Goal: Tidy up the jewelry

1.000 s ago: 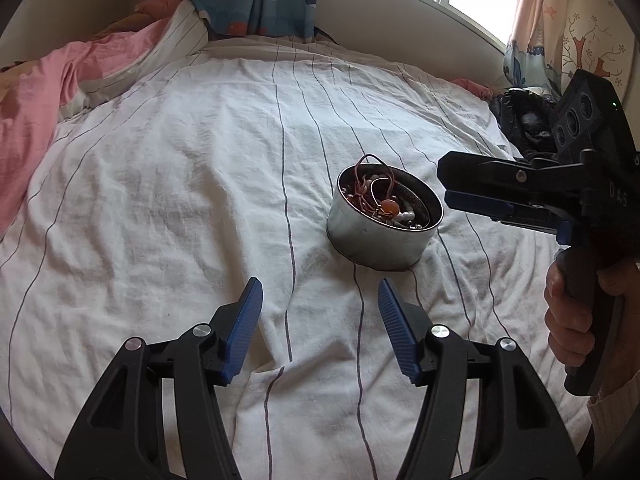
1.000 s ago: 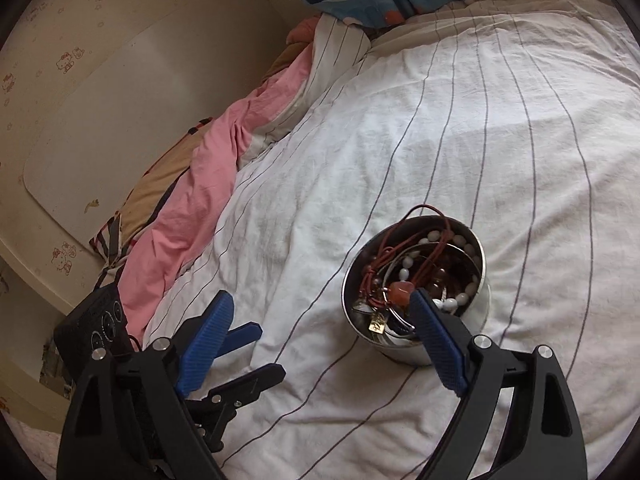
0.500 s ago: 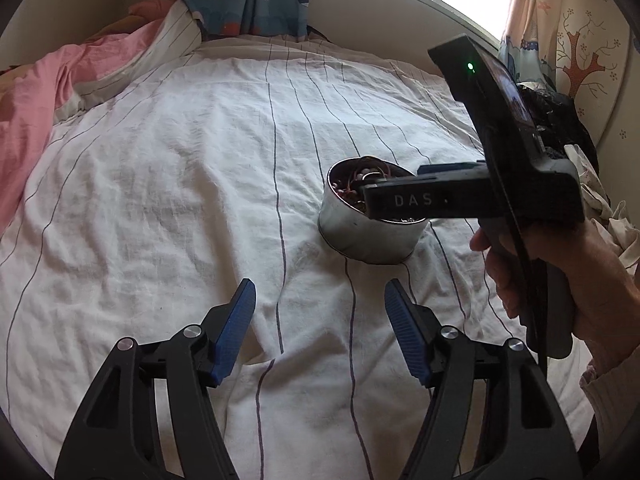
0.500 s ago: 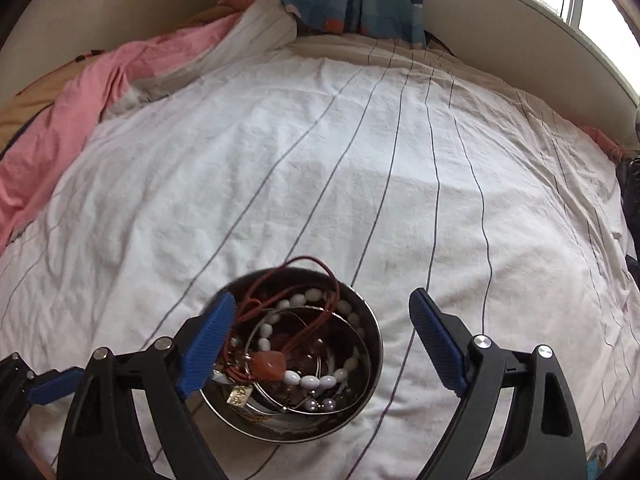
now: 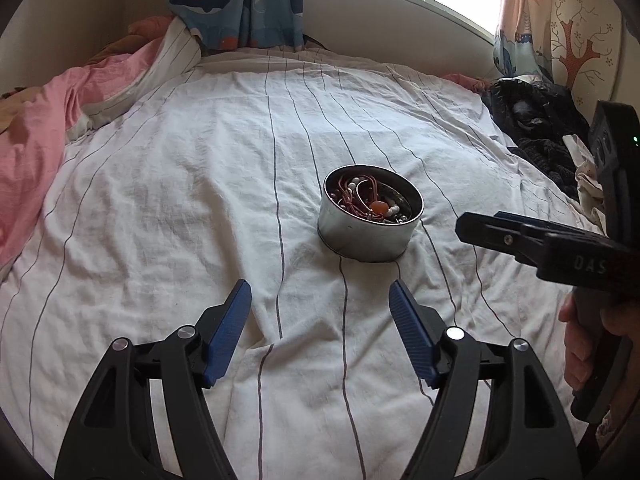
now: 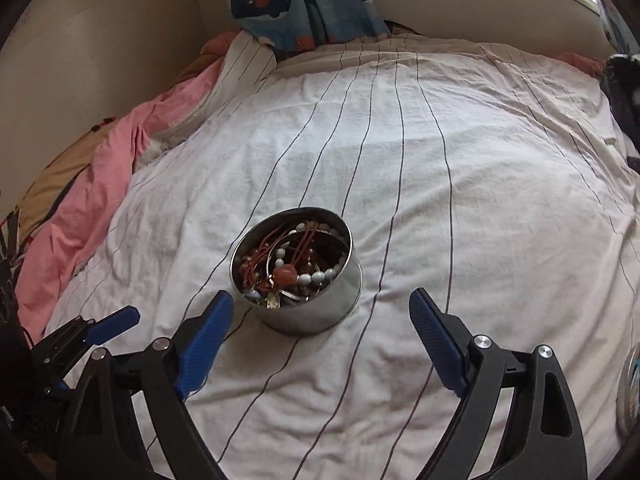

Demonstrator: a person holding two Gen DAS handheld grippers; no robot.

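Observation:
A round metal tin (image 5: 368, 236) stands on the white striped bedsheet (image 5: 200, 200). It holds tangled jewelry (image 5: 370, 204): red cords, white beads and an orange bead. In the right wrist view the tin (image 6: 316, 308) is just ahead of the fingers, with the jewelry (image 6: 294, 270) inside. My left gripper (image 5: 320, 296) is open and empty, a short way in front of the tin. My right gripper (image 6: 320, 304) is open and empty, its fingertips on either side of the tin's near edge; it also shows from the side in the left wrist view (image 5: 560, 248).
Pink bedding (image 5: 36, 148) is heaped at the left. Dark clothing (image 5: 536, 128) lies at the bed's right edge. A whale-print curtain (image 5: 236, 0) hangs at the far end under a window. A shiny round object (image 6: 630, 384) shows at the right wrist view's right edge.
My right gripper has pulled back from over the tin toward the right and near side. Both grippers stay open. The tin has not moved.

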